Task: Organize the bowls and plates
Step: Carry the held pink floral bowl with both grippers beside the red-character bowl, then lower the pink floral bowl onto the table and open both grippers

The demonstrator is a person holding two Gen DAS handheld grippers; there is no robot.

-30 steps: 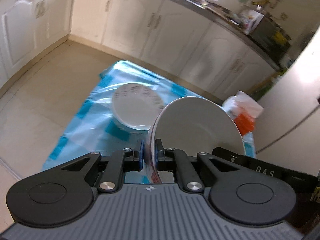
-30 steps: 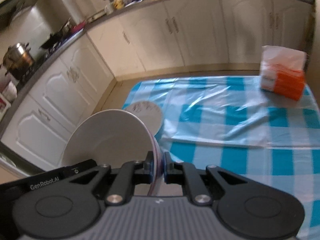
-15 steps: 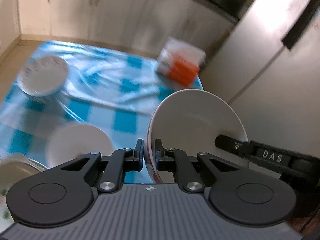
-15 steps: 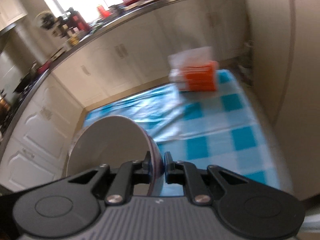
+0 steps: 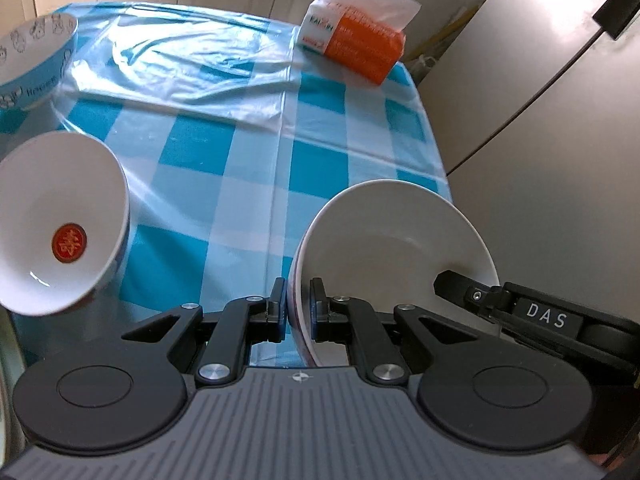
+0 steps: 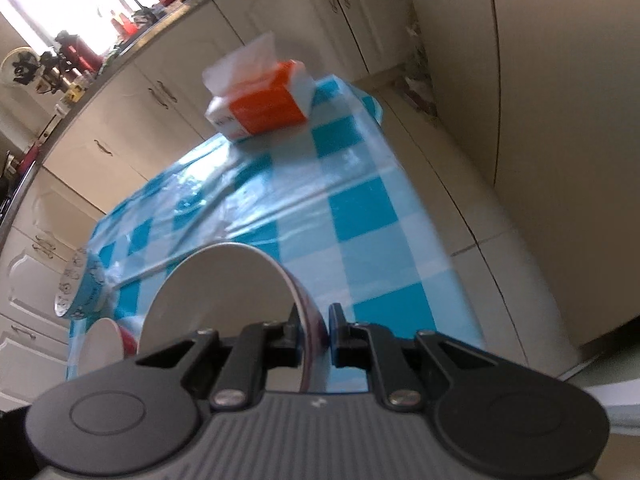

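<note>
1. Left wrist view: your left gripper pinches the near rim of the white plate, held on edge over the checked tablecloth; your right gripper clamps the opposite rim. Only here: the white bowl with a red seal.
2. Right wrist view: right gripper is clamped on the plate. Only here: the kitchen counter.
3. Since a second ago: the blue-rimmed bowl has shifted to far left; the tissue pack is nearer.

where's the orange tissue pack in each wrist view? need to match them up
Left wrist: orange tissue pack upper centre-right, at the far right corner of the checked tablecloth.
Right wrist: top centre, slightly left, on the cloth's far end.
Shared landmark: white plate, gripped by both tools, lower centre in both views.
</note>
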